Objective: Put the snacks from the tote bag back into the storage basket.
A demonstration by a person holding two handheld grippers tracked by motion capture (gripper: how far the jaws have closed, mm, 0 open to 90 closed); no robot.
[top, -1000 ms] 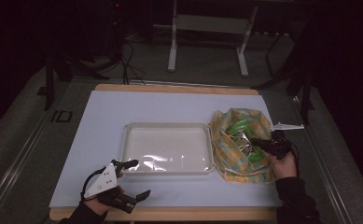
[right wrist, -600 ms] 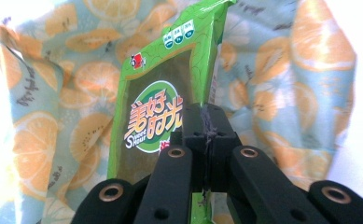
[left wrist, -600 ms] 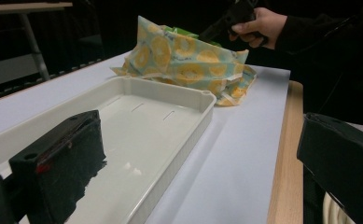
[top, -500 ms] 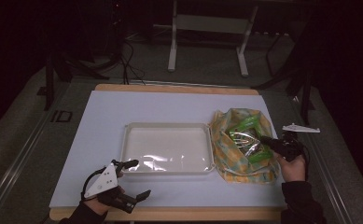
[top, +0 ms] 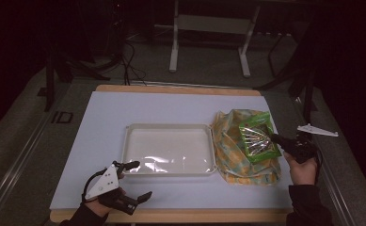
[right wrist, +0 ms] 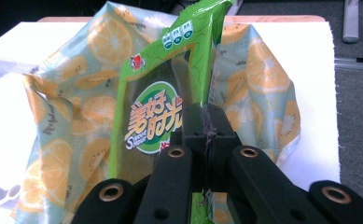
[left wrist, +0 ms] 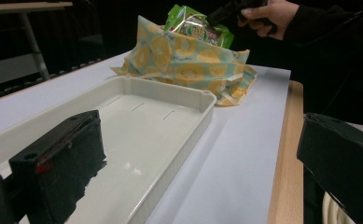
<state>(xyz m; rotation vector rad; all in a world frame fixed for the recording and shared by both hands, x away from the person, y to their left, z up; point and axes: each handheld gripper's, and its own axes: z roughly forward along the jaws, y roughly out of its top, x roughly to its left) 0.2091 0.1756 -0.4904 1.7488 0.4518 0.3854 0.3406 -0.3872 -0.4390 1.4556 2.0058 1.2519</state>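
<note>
Right claw (top: 275,137) closed tight on the edge of a green snack packet (top: 256,141), pads pinched flat together with the foil between them, as the right claw's own view makes plain (right wrist: 207,135). Packet (right wrist: 160,116) lifted and tilted, standing up out of a cloth bag printed with orange and kiwi slices (top: 234,150), which lies crumpled directly under and around the claw on the tabletop (top: 171,106). Left claw (top: 138,181) gaping wide and holding nothing, hovering low at the near edge of the tabletop, one jaw just over the near rim of a shallow white tray (top: 169,167). Tray (left wrist: 179,116) bare inside, sitting between the two claws, just left of the bag (left wrist: 188,65) from the right claw's side. Judged from this: unpacking in progress, packet (left wrist: 193,25) mid-extraction, likely bound for the tray. Next move probably calls for drawing the packet fully clear of the cloth, then carrying it leftward, away from the right claw's present spot, and lowering it flat over the tray before letting go. Worth watching: grip only on a thin sealed edge, so swing or slip possible; loose cloth may drag along, in which case pinning it with the idle left claw could help.
</note>
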